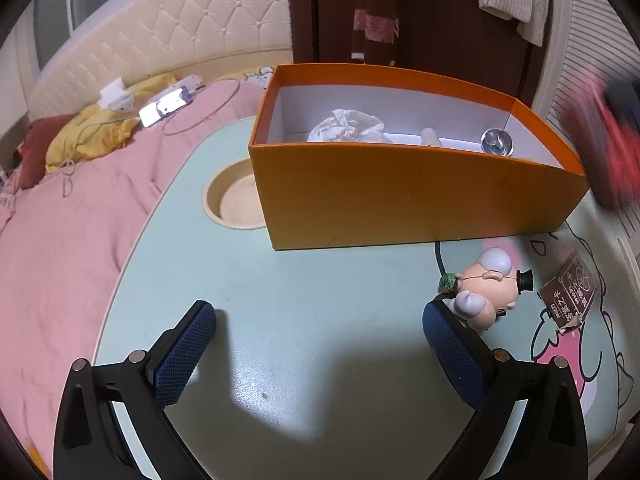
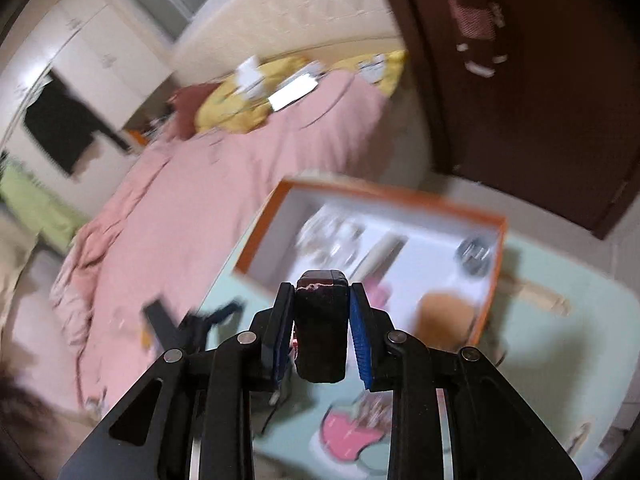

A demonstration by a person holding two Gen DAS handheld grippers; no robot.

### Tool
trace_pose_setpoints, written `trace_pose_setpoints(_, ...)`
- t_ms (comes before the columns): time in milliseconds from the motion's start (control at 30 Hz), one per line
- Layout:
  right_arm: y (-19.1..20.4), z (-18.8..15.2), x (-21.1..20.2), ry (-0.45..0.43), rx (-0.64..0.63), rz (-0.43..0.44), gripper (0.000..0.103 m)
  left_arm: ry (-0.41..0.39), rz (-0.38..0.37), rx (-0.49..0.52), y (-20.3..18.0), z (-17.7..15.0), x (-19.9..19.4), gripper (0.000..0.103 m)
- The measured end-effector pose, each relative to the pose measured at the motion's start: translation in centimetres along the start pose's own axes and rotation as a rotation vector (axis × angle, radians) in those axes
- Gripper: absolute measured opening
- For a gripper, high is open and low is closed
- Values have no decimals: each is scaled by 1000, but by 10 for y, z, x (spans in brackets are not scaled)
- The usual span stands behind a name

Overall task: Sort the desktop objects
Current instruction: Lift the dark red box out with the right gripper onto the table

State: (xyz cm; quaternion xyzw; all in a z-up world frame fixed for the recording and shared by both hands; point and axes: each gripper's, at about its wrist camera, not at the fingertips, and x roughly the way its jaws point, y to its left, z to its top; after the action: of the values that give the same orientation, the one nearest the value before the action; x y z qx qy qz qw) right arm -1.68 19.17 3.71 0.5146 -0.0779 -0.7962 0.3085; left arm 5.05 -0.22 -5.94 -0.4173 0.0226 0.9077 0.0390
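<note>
Open orange cardboard box on table holds crumpled tissue and shiny metal ball; cartoon figurine and brown packet lie nearby.

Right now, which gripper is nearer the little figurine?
Left. The left gripper sits open with one finger beside the figurine; the right gripper is up by the orange box.

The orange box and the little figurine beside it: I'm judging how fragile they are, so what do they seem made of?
The orange box looks like matte cardboard: thin straight walls, white paper-like lining. The figurine looks like moulded plastic or vinyl: smooth rounded shapes with a soft sheen, though ceramic can't be ruled out.
</note>
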Motion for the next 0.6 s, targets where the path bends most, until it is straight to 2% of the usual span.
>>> trace_pose_setpoints(167, 0, -59, 30, 99, 14, 52, 29, 2, -3, 9, -1, -2, -3, 103)
trace_pose_setpoints(367, -2, -85, 66, 157, 31, 87, 29, 22, -1, 11, 2, -1, -3, 103)
trace_pose_setpoints(433, -2, -86, 69, 135, 22, 78, 29, 20, -2, -13, 8, 0, -7, 103)
trace_pose_setpoints(533, 1, -87, 65, 71, -28, 4, 30, -2, -22, -55, 19, 2, -16, 103)
trace_pose_setpoints(600, 4, -89, 57, 21, -61, -22, 34, -49, -47, -76, 27, 10, -30, 103)
